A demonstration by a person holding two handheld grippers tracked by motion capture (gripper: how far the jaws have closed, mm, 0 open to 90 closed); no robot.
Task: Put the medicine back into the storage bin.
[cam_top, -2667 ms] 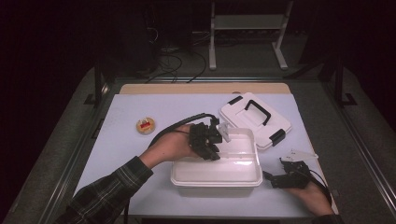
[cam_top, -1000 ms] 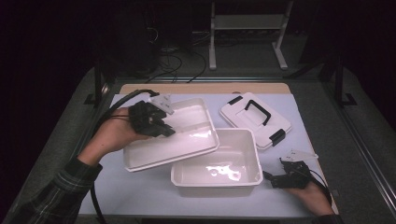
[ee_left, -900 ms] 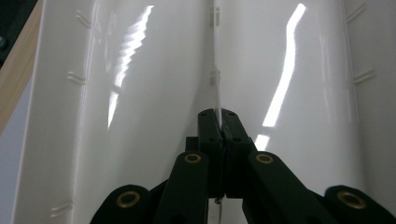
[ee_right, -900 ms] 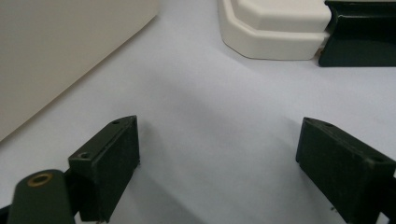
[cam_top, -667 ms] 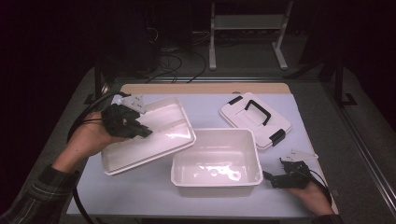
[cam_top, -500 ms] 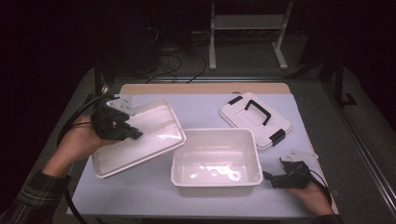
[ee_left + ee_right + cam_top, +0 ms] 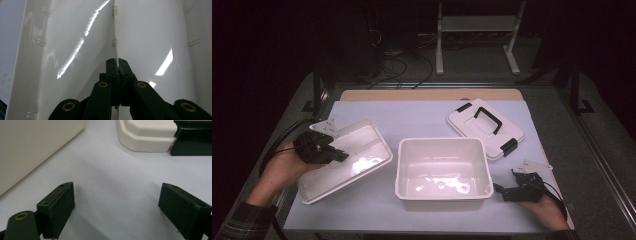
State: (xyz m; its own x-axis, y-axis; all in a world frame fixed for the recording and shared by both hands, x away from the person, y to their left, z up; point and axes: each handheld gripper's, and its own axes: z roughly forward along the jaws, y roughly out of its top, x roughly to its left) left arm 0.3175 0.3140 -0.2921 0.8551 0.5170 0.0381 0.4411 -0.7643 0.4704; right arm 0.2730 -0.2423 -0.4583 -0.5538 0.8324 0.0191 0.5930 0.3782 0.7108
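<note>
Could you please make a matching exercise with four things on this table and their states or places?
Things:
1. inner tray
2. deep white box
3. lid with black handle
4. right gripper

States or places:
A. lies flat at the far right of the table
B. open, jaws resting apart on the table
C. clamped by the left gripper, tilted
D. stands open in the middle

Pairs: 1-C, 2-D, 3-A, 4-B
</note>
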